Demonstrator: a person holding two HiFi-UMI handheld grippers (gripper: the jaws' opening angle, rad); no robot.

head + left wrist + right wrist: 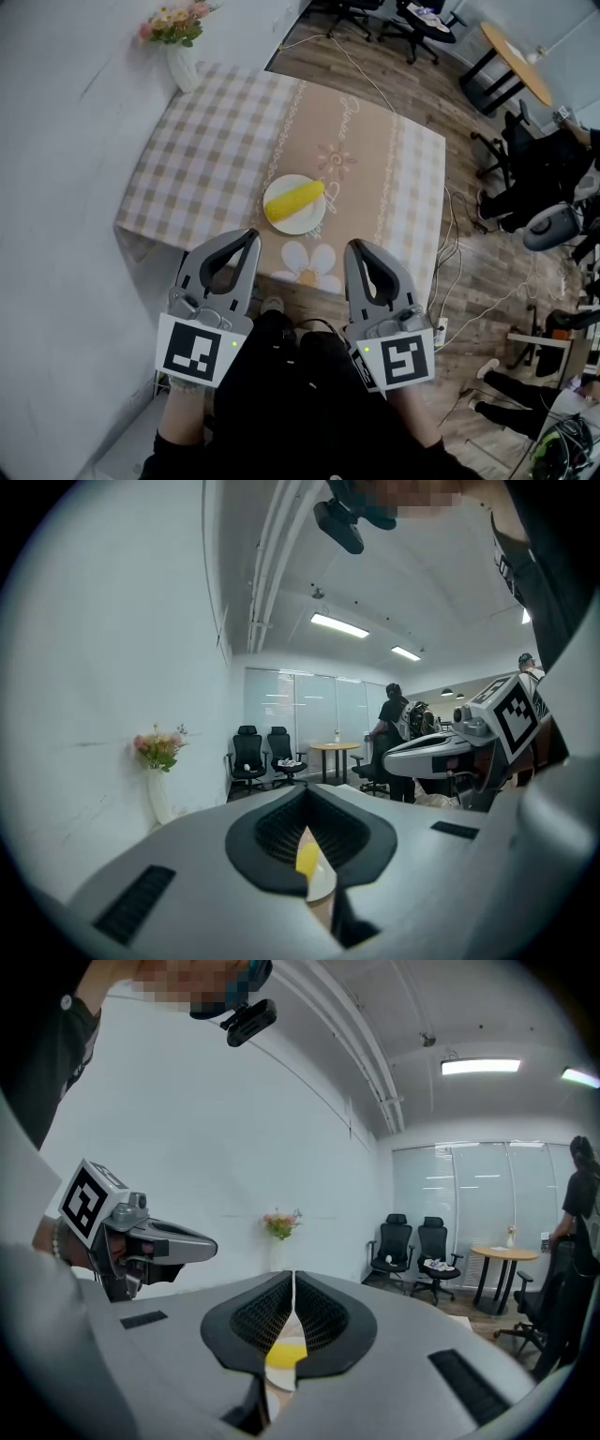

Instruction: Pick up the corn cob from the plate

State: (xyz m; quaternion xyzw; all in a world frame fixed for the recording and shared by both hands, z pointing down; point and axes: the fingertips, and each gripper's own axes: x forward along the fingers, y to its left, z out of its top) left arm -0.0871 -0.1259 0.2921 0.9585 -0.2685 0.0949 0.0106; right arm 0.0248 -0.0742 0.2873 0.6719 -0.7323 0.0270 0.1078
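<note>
Left claw [249, 238] and right claw [355, 247] are both shut tight, jaws meeting with nothing between them. They hang side by side just short of the near edge of the surface [216, 141]. The corn cob [294, 199] is untouched. It lies across a plate [305, 223] near that edge, ahead of the claws and between them. The task is judged barely begun — approach, opening, grasp and lift are all outstanding. The cob is yellow, long and rounded; the plate is round, white and smooth; the surface is draped in cloth — checked, with a floral band.
</note>
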